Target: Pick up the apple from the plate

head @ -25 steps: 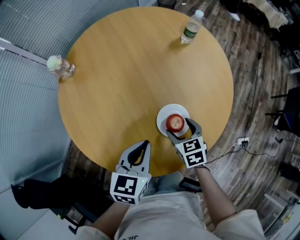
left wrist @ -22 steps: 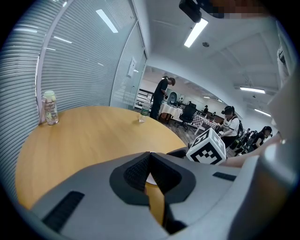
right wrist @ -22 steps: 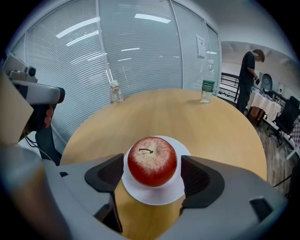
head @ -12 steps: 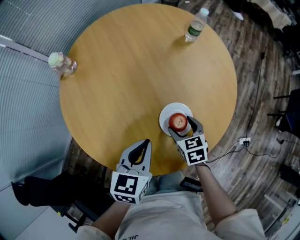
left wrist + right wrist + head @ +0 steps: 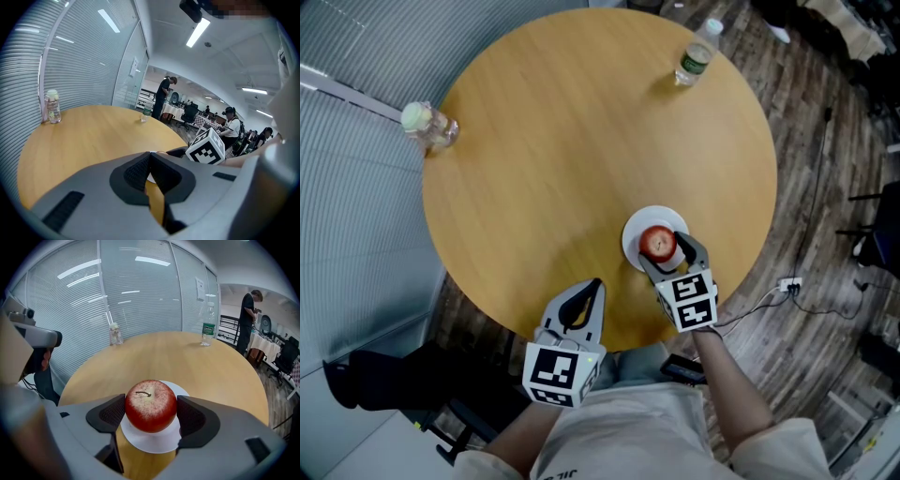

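Observation:
A red apple (image 5: 657, 243) sits on a small white plate (image 5: 632, 234) near the front right edge of the round wooden table (image 5: 562, 141). My right gripper (image 5: 666, 250) reaches in from the table edge, and its jaws flank the apple. In the right gripper view both dark pads press the sides of the apple (image 5: 150, 405), which still rests on the plate (image 5: 154, 442); the right gripper (image 5: 151, 412) is shut on it. My left gripper (image 5: 592, 287) hovers at the front table edge, shut and holding nothing, with its jaws meeting at the tip (image 5: 150, 157).
A water bottle (image 5: 696, 54) stands at the far right edge of the table. A clear jar with a pale green lid (image 5: 427, 127) stands at the far left edge. A power strip and cables (image 5: 787, 283) lie on the wooden floor. People stand in the room beyond.
The right gripper's jaws have narrowed from a wide stance to touching the apple on both sides. The left gripper has stayed where it was.

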A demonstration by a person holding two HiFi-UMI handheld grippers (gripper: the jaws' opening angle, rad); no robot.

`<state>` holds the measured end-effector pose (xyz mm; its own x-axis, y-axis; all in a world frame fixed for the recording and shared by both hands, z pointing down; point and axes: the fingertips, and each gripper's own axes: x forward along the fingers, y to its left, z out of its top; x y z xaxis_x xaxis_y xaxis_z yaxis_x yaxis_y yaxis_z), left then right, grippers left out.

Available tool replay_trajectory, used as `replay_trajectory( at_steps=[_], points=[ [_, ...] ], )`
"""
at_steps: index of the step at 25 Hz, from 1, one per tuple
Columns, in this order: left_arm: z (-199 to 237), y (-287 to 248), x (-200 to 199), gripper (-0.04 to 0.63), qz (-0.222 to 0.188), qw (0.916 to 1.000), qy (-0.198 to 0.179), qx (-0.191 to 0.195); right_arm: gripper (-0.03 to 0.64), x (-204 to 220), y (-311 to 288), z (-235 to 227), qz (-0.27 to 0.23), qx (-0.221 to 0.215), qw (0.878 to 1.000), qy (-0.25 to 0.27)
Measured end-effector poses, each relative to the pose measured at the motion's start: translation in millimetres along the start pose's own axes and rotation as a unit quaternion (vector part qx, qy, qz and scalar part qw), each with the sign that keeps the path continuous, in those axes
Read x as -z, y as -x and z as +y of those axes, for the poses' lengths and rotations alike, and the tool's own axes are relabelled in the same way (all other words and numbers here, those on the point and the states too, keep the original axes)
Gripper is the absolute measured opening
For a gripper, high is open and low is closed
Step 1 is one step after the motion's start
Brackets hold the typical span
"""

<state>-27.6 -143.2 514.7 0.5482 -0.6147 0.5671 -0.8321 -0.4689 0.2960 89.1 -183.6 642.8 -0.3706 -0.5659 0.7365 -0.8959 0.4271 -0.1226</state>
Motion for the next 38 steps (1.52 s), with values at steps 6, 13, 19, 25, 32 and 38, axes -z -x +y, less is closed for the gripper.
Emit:
replay_trajectory(
  at_steps=[6,13,19,25,32,38],
  points=[
    [0,1,2,0.002,-0.001,1.0,0.0,0.003,0.359,-9,7,3,-0.011,0.001,1.0,0.006],
    [-7,7,-8,0.002,-0.012,0.9998,-0.009,0.009,0.359,-25,39,5,-0.028,-0.001,1.0,0.001],
    [-13,19,-22,0.002,-0.031,0.9992,-0.02,0.013,0.359,-44,74,7,-0.057,0.004,0.998,-0.005],
    [-24,35,-28,0.002,-0.045,0.9981,-0.037,0.02,0.359,-59,115,8,-0.095,0.015,0.995,-0.018],
    [-42,59,-30,0.002,-0.057,0.9961,-0.059,0.035,0.359,-70,162,32,-0.128,0.011,0.992,-0.018],
    [-57,77,-38,0.002,-0.074,0.9937,-0.069,0.048,0.359,-78,196,48,-0.156,0.017,0.987,-0.016]
  ],
)
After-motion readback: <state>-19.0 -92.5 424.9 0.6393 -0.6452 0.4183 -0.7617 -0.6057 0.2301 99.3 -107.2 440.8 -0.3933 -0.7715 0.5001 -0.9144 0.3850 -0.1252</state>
